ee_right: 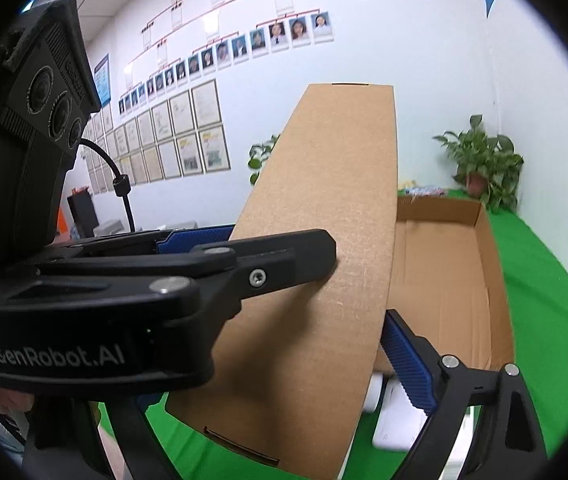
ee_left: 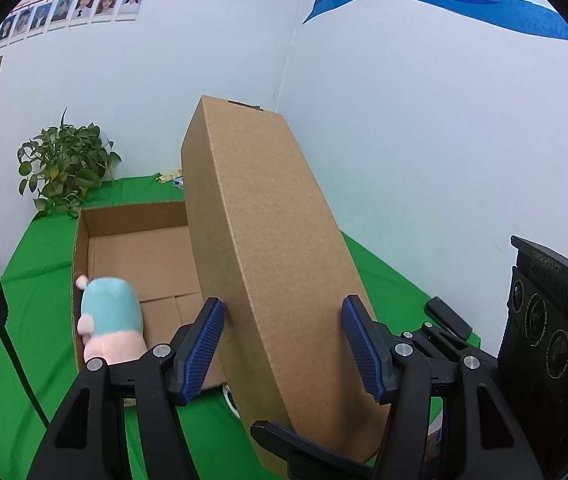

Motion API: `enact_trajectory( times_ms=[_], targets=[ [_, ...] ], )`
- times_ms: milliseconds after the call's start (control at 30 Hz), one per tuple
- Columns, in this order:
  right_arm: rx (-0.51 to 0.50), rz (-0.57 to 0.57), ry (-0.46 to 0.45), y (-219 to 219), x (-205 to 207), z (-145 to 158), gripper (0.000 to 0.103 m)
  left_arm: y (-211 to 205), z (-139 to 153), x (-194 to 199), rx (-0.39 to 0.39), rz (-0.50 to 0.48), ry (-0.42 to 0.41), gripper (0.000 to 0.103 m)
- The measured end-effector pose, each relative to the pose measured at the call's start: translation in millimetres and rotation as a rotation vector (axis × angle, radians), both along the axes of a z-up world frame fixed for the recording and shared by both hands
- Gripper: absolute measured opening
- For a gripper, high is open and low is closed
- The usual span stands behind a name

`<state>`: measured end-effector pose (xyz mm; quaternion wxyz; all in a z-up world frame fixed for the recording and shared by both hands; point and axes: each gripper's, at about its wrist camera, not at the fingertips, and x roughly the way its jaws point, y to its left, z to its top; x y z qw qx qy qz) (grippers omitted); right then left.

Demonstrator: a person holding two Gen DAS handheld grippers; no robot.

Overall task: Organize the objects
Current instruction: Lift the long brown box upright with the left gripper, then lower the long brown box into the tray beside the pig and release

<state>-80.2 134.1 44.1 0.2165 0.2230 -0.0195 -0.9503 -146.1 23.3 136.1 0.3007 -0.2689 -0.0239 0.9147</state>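
Observation:
A long brown cardboard lid (ee_left: 267,248) is held tilted above an open cardboard box (ee_left: 139,256) on the green table. My left gripper (ee_left: 284,344) straddles the lid's near end, blue pads on both edges, shut on it. My right gripper (ee_right: 308,344) also straddles the lid (ee_right: 324,240); only its right pad shows, close against the lid's edge. The left gripper's black finger (ee_right: 284,260) crosses the right wrist view. A teal and pink plush toy (ee_left: 109,320) stands in the box's near left corner. The box (ee_right: 452,272) shows behind the lid in the right wrist view.
A potted plant (ee_left: 63,164) stands at the table's far left corner by the wall. A black device (ee_left: 448,316) lies on the green cloth to the right. White objects (ee_right: 400,420) lie below the lid. Small packets (ee_left: 171,178) lie at the back. Walls close the far side.

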Motion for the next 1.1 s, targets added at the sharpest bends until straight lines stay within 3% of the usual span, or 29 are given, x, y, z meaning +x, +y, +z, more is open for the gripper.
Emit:
enact_trajectory(
  times_ms=[433, 633, 900, 1100],
  targets=[
    [-0.024, 0.027, -0.02, 0.7, -20.1, 13.3, 0.092, 15.3, 34.2, -36.7, 0.006, 0.046, 0.005, 0.058],
    [-0.013, 0.035, -0.046, -8.6, -50.6, 12.8, 0.092, 6.9, 27.8, -76.8, 0.013, 0.049, -0.029, 0.058],
    [0.0, 0.032, -0.132, -20.2, -109.6, -23.5, 0.092, -10.1, -30.9, -146.5, 0.023, 0.042, -0.124, 0.058],
    [-0.057, 0.052, -0.255, -30.1, -146.1, -82.0, 0.092, -20.1, -97.3, -188.4, -0.031, 0.089, -0.262, 0.058]
  ],
)
